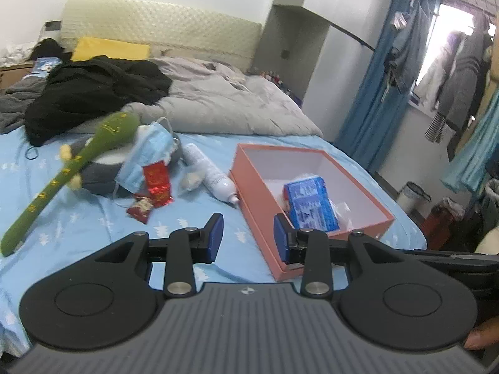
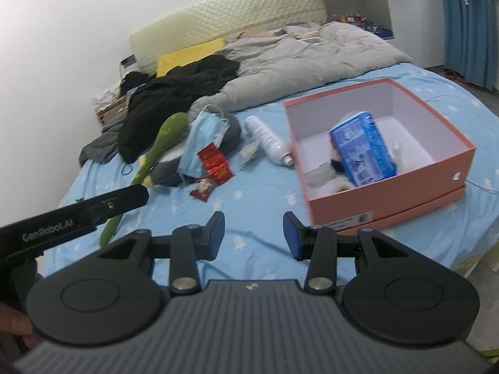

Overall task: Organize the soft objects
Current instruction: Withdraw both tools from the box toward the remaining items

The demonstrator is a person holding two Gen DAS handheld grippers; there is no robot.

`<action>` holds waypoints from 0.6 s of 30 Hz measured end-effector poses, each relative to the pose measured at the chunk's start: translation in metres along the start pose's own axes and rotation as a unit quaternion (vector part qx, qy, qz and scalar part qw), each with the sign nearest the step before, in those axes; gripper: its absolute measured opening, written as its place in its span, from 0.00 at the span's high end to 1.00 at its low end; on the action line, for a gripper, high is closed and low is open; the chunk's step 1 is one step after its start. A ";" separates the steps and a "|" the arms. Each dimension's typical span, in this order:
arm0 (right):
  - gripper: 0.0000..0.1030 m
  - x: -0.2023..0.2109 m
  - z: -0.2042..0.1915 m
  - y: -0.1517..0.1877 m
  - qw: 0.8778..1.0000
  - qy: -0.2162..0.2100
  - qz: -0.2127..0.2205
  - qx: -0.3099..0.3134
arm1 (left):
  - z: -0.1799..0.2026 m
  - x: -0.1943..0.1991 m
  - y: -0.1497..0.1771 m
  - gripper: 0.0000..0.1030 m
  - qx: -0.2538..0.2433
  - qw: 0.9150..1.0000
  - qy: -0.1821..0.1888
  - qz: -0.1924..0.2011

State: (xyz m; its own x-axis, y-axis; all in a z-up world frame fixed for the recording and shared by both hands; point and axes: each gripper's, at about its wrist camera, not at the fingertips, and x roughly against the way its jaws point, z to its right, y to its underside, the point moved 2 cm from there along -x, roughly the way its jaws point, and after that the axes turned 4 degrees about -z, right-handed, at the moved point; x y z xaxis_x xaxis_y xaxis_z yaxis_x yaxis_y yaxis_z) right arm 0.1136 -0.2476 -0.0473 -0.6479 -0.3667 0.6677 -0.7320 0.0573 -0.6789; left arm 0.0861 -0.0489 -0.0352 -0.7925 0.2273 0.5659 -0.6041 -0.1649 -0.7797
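Soft objects: green plush snake (image 1: 71,162), blue face mask (image 1: 146,155) and grey plush cushion (image 1: 103,174) piled together on the blue bedsheet (image 1: 93,224), left of the box.
Red packets: one (image 1: 157,180) touching the mask's lower edge; smaller snack wrapper (image 1: 142,207) just below it.
White spray can (image 2: 269,145): lying on the sheet, nozzle end just beside the box's left wall.
Orange box (image 2: 402,193): open, no lid on; holds a blue tissue pack (image 2: 361,152) tilted upright, with white soft items around it.
Left gripper (image 1: 248,237): released, jaws spread, nothing between them; hovers over the box's near corner.
Right gripper (image 2: 254,233): released, empty, above bare sheet.
Background: grey duvet (image 1: 218,103), black clothing (image 1: 93,93).
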 end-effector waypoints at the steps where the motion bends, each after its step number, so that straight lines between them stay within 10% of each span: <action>1: 0.56 0.000 -0.005 0.000 1.000 -0.004 0.000 0.003 | -0.003 0.004 0.001 0.60 0.004 1.000 -0.003 0.004; 18: 0.56 -0.008 -0.058 0.012 0.997 -0.054 -0.017 0.050 | -0.057 0.032 0.017 0.60 0.051 0.997 -0.057 0.002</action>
State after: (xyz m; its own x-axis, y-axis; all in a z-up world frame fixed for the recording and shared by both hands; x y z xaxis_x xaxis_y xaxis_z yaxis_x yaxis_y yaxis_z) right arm 0.0976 -0.1899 -0.0426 -0.5928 -0.4653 0.6573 -0.7250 -0.0472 -0.6872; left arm 0.0550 0.0105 -0.0456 -0.7963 0.1163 0.5936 -0.6009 -0.2642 -0.7544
